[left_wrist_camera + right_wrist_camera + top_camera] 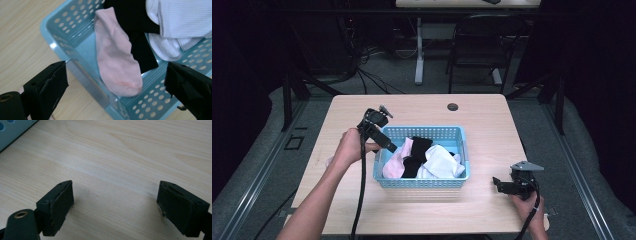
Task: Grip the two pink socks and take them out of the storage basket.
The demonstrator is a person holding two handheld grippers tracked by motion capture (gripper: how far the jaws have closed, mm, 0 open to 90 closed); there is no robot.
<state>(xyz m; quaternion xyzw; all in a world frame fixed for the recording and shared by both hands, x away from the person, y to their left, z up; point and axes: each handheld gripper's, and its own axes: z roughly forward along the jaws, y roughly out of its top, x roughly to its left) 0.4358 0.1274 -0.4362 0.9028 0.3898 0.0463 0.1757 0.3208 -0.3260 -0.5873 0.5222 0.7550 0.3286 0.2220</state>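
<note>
Two sets of fingers are seen spread wide and empty. The left gripper (384, 142) is held over the left rim of the blue basket (422, 182), with the pink sock (116, 55) just ahead between its fingers (51, 82), long axis running away up the frame. The right gripper (499, 184) is parked well apart on the tabletop (492, 125). The pink sock's cuff is hidden under a black sock (140, 45); beside it white socks (180, 20) are cut off.
</note>
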